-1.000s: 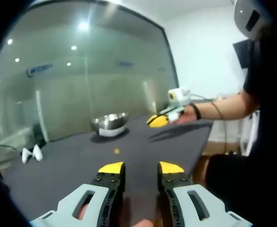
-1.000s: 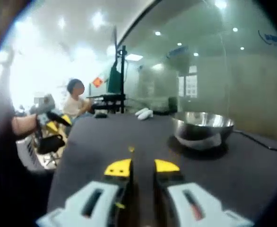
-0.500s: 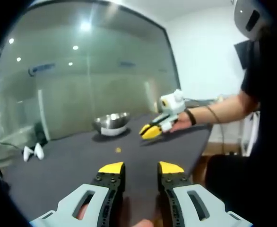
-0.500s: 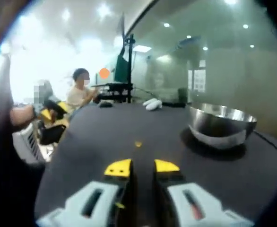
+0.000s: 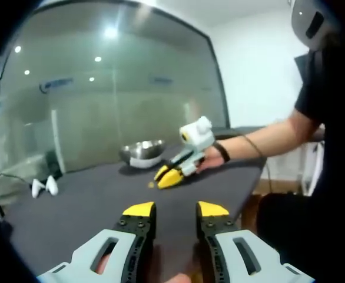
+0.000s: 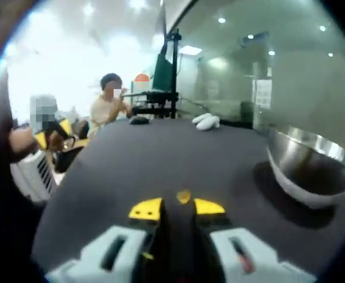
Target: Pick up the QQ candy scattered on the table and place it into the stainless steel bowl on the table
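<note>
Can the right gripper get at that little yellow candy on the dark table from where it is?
Probably yes. The right gripper is open, the small yellow candy lies just past its tips, and nothing stands between them on the dark table.

The stainless steel bowl (image 6: 314,171) looks polished and mirror-glossy; the dark tabletop (image 6: 131,159) is matt and smooth; the wall (image 5: 102,100) behind is reflective glass.

Big glass wall (image 5: 102,100) w/ ceiling-light reflections, white wall (image 5: 255,76), dark table (image 6: 161,153).
</note>
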`<action>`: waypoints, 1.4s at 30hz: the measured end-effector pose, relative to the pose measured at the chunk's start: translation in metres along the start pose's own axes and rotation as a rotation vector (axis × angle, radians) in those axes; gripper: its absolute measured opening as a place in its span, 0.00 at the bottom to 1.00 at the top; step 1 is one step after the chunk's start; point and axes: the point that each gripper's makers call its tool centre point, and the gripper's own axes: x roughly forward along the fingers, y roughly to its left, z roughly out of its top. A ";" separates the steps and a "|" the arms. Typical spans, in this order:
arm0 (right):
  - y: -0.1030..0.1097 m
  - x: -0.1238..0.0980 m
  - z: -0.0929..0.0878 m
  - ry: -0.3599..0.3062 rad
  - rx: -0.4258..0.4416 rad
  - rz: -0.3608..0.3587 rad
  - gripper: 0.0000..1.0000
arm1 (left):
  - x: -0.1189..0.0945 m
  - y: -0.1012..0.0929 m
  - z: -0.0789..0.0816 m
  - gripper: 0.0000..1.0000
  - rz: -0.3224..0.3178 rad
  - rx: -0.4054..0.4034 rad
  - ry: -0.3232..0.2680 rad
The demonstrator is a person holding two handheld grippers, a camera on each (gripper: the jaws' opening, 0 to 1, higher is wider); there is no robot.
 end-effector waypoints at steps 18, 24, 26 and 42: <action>-0.010 0.020 0.001 0.008 0.014 0.001 0.10 | -0.011 0.011 -0.008 0.29 0.035 -0.018 0.003; -0.009 0.020 0.001 0.007 0.011 -0.003 0.09 | -0.010 0.011 -0.008 0.29 0.031 -0.013 0.009; -0.009 0.020 0.001 0.007 0.015 -0.005 0.09 | -0.009 0.010 -0.008 0.29 0.030 -0.010 0.011; -0.026 -0.018 0.045 -0.087 -0.010 -0.086 0.09 | -0.006 0.004 -0.002 0.29 0.014 0.000 -0.002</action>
